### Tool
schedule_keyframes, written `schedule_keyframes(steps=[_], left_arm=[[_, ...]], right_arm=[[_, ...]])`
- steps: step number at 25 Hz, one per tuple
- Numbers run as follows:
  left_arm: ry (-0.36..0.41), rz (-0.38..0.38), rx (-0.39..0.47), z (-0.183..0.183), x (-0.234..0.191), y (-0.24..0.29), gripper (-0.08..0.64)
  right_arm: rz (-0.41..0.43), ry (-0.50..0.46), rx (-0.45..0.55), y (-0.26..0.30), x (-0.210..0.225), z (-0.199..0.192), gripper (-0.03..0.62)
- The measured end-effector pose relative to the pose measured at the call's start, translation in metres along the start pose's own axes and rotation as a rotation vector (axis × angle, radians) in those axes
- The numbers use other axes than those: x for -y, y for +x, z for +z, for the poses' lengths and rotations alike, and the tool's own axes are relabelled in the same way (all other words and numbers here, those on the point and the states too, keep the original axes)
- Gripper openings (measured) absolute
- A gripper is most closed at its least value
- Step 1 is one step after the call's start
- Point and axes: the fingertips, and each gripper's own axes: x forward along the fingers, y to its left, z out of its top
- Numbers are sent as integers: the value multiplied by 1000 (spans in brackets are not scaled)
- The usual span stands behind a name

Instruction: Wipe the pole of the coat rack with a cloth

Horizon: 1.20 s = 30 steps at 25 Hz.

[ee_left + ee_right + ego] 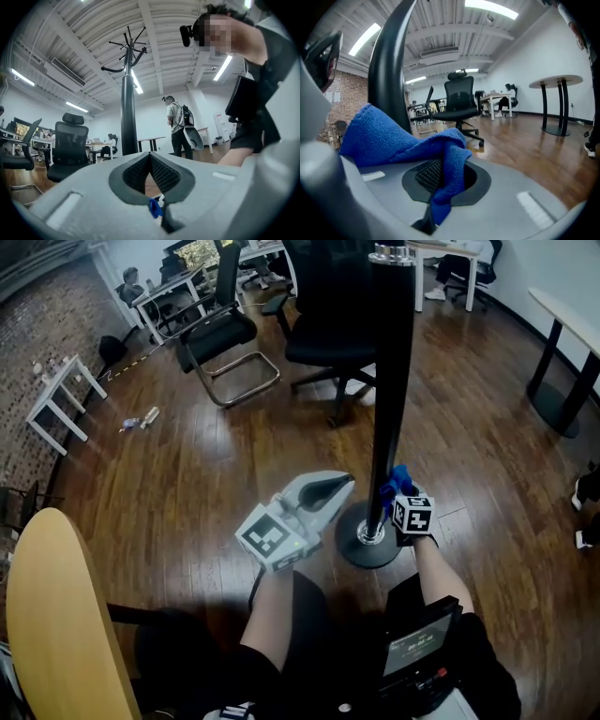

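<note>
As right tool point(395, 494) grips cloth point(393, 136), seemingly touching pole point(389, 381)

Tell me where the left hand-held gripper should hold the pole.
I would take the pole low, just above the base, from its left: the shaft stands upright, round and slim, and the right hand-held gripper holds the cloth at its right.

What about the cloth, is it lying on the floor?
No, the right claw is shut on the cloth, holding it up beside the pole.
</note>
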Motion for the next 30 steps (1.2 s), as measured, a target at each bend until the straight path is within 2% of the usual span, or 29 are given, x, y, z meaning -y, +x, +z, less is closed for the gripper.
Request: schedule_keyframes(steps=[2, 3, 5, 7, 9, 14, 16, 18, 19, 21, 24, 27, 30], left_arm=[[0, -5, -12, -5, 2, 0, 0], [-2, -6, -21, -8, 1, -1, 0], [-8, -2, -23, -10, -1, -1, 0], [-9, 3, -13, -9, -3, 0, 0], [-8, 6, -6, -7, -5, -1, 0], [-13, 30, 17, 6, -12, -7, 0], [-1, 32, 37, 14, -12, -9, 0], [13, 34, 49, 22, -12, -12, 0], [28, 35, 54, 25, -12, -14, 0], [48, 40, 71, 35, -13, -18, 0], [46, 51, 95, 49, -14, -22, 0], [48, 54, 91, 50, -13, -23, 0], [38, 52, 78, 41, -14, -23, 0]], right_arm=[[-12, 20, -47, 2, 2, -29, 23], [-16, 34, -41, 1, 2, -31, 23], [3, 58, 34, -5, -3, -8, 23], [62, 72, 180, -21, -15, 51, 23], [120, 60, 359, -50, -32, 133, 21], [259, 11, 855, -184, -80, 348, 21], [321, -48, 1002, -241, -107, 406, 23], [337, -190, 1073, -277, -140, 441, 23], [310, -277, 1075, -284, -157, 452, 23], [197, -440, 1028, -282, -181, 462, 23], [44, -625, 865, -255, -199, 445, 23], [8, -675, 742, -227, -200, 403, 23], [66, -607, 647, -191, -190, 338, 23]])
